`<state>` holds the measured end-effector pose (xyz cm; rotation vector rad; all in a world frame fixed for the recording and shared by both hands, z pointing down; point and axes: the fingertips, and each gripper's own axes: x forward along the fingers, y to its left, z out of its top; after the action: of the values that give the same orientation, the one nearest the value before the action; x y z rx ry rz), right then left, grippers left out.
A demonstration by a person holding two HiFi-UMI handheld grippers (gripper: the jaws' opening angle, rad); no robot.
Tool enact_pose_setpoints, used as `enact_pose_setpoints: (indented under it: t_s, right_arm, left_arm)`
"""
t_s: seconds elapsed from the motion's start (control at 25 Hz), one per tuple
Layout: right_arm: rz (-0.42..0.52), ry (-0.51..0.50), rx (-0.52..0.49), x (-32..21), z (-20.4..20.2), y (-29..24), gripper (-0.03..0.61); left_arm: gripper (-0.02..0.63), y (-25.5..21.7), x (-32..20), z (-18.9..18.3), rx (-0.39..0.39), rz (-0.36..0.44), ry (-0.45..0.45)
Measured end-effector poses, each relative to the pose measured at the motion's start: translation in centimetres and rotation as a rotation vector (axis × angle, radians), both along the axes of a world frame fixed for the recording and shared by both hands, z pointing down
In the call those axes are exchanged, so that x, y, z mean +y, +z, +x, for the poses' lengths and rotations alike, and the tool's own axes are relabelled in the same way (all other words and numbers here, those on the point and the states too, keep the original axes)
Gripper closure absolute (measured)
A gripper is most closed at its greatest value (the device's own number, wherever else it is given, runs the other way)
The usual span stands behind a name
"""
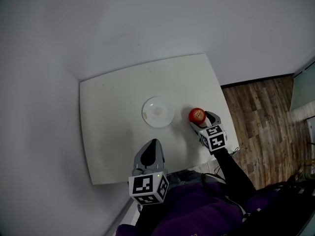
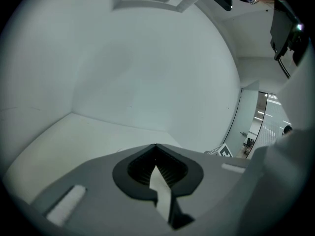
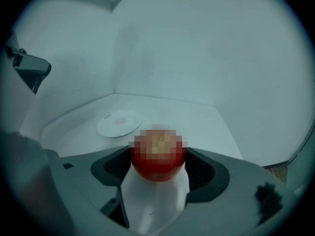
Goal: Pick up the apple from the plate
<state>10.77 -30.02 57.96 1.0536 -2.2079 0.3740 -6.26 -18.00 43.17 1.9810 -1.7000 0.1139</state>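
Tightly on apple (image 3: 157,169): right gripper (image 3: 158,155) jaws.

Table (image 1: 113,127) is sitting in a corner. Walls (image 1: 147,28) are closing off its far and left edges, so approach is running only over the near edge and the right edge, where wood floor (image 1: 261,112) is lying open.

Plate (image 1: 158,112) is occupying mid-table, with bare top lying all round it.

Right gripper (image 1: 198,118), jaws clamping the apple (image 1: 197,114), is filling the strip between plate and right edge, apart from the plate.

Left gripper (image 1: 153,142), jaws together, is sitting at the near edge. Open tabletop is lying between it and the plate.
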Motion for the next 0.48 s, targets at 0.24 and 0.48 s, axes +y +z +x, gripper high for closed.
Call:
enact_pose_setpoints:
  t_s: [0.24, 0.48]
  right_arm:
    - [-0.006, 0.005, -0.005, 0.10, -0.02, 0.09, 0.230]
    - [0.009, -0.011, -0.028, 0.16, -0.45, -0.35, 0.230]
  left_arm:
    - [0.606, -0.02, -0.05, -0.17, 0.002, 0.009, 0.002]
    - [0.606, -0.05, -0.35, -0.51, -0.004, 0.019, -0.008]
